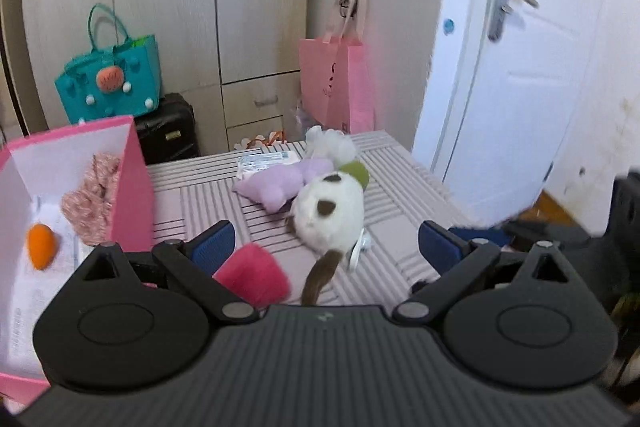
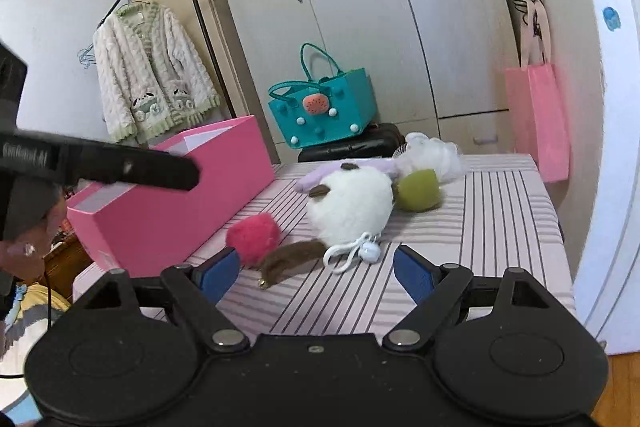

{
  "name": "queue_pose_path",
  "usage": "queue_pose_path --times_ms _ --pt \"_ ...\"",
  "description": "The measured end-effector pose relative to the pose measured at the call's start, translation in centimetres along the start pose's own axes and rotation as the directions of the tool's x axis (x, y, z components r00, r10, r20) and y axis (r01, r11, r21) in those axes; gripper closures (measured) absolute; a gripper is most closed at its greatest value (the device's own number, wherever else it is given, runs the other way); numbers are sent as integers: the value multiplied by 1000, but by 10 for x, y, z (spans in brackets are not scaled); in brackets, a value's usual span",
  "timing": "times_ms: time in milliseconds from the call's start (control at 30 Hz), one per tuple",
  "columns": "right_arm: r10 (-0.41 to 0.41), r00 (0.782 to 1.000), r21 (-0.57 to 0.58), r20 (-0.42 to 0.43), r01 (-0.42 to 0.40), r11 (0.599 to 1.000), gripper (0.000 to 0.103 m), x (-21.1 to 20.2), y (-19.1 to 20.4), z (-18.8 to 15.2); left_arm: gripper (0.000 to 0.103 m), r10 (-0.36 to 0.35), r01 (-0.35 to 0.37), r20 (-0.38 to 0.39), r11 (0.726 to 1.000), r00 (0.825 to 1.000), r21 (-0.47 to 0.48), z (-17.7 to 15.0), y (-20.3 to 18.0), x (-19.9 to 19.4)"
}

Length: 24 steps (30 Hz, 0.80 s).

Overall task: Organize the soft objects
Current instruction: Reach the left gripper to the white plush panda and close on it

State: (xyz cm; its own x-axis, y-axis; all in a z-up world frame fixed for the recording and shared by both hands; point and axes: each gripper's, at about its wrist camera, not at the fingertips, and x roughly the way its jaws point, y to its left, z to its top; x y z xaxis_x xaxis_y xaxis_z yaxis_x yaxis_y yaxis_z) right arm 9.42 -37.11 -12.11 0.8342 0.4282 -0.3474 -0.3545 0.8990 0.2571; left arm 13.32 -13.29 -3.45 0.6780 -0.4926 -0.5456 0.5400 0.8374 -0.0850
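Observation:
A white plush (image 1: 330, 217) (image 2: 352, 205) with brown ears and a brown tail lies on the striped table top (image 1: 404, 195) (image 2: 500, 211). A hot-pink pompom (image 1: 256, 277) (image 2: 253, 235) lies beside its tail. A lilac plush (image 1: 280, 185) (image 2: 312, 179), a green ball (image 1: 354, 173) (image 2: 418, 190) and a white fluffy toy (image 1: 332, 143) (image 2: 434, 153) lie behind it. My left gripper (image 1: 325, 245) is open, just short of the white plush. My right gripper (image 2: 317, 269) is open, near the tail and white cord. An open pink box (image 1: 132, 183) (image 2: 180, 203) holds an orange toy (image 1: 41, 246) and a pink knit piece (image 1: 94, 197).
A teal bag (image 1: 110, 83) (image 2: 324, 111) sits on a black suitcase (image 1: 170, 131) (image 2: 352, 145) before the wardrobe. A pink paper bag (image 1: 338, 83) (image 2: 538, 119) hangs by the white door (image 1: 508, 87). A fluffy jacket (image 2: 152, 75) hangs on a rack. The left gripper's body (image 2: 100, 163) crosses the right view.

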Motion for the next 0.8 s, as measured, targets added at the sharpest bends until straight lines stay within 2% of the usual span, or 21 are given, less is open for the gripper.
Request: queue_pose_path --times_ms 100,200,300,367,400,467,533,667,800 --pt "78 997 37 1 -78 996 15 14 -12 4 7 18 -21 -43 997 999 -77 4 4 22" --pt "56 998 71 -19 -54 996 15 31 -17 7 7 28 -32 -49 997 998 -67 2 1 39" --pt "26 998 38 -60 -24 999 15 48 -17 13 7 38 -39 -41 999 998 -29 2 -4 54" --pt "6 996 -9 -93 -6 1000 19 57 -16 18 7 25 -26 -41 999 999 -22 4 -5 65" --pt "4 993 -33 -115 -7 999 25 61 -15 21 7 17 -17 -42 1000 999 -19 4 -5 69" --pt "-9 991 -38 -132 4 999 27 69 -19 28 12 -4 2 -58 1000 998 -27 7 -5 79" --pt "0 988 -22 -154 -3 1000 27 75 -25 33 20 -27 24 -61 999 998 -49 8 -4 89" --pt "30 982 12 -186 -28 1000 26 88 -33 39 21 -36 31 -54 996 998 -78 11 2 103" --pt "41 977 31 -211 -36 999 26 102 -37 37 23 -2 -1 -42 997 999 -71 9 5 116"
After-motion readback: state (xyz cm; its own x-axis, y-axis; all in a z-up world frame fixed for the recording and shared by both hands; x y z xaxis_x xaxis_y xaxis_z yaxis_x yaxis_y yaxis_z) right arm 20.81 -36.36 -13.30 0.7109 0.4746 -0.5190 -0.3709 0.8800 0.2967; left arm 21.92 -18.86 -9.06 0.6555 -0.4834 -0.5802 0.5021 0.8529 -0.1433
